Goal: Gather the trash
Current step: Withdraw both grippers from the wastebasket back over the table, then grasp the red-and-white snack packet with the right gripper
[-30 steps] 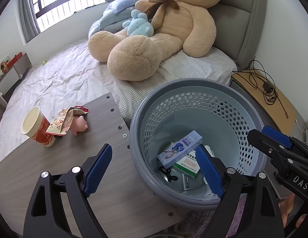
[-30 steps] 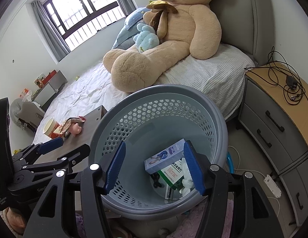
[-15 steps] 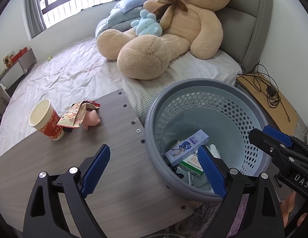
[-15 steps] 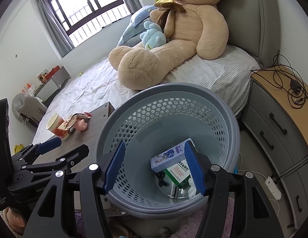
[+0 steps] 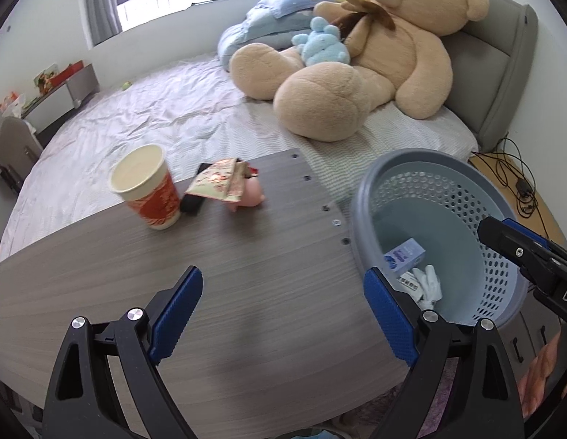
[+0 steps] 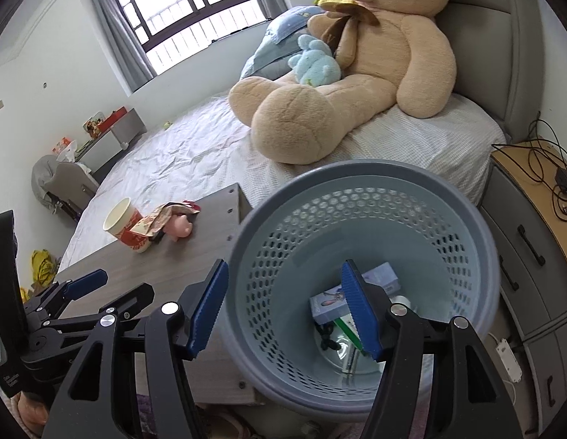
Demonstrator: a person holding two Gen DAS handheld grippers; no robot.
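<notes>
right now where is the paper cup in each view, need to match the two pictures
Left wrist view: the paper cup stands upright on the table, upper left of centre, beyond the open left gripper.
Right wrist view: the same cup sits left of centre, small, at the far part of the table.
Shared landmark: the pink pig toy lies just right of the cup in both.
</notes>
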